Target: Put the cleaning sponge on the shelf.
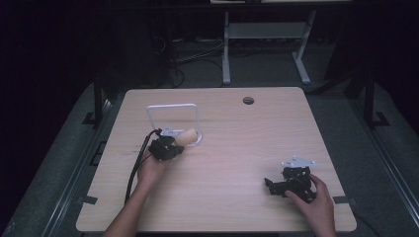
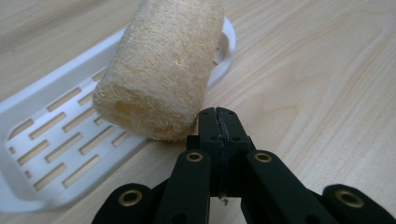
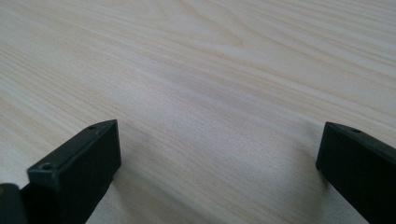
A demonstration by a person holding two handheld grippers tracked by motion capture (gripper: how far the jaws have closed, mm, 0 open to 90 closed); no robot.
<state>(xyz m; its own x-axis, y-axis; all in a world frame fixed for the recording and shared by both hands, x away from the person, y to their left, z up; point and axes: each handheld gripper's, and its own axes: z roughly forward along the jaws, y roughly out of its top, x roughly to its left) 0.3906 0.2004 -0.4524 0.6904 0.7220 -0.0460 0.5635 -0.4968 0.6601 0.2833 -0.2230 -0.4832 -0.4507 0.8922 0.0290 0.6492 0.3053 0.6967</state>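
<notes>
Pale wood counter [image 1: 232, 163] holds a white tray [image 2: 56, 140]. On its edge lies a sponge roll [image 2: 159, 70], touching the pinched-together, empty left claw [image 2: 218, 122]. One bump could roll it off. Right claw [image 1: 291, 185] gapes wide, well apart.

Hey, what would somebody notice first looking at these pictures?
Likely the pale loofah roll, lying partly on a white slotted tray at the table's left of centre, right by the shut left hand-held gripper. Next, the right hand-held gripper, jaws wide open, down on the wooden table near its front right.
</notes>
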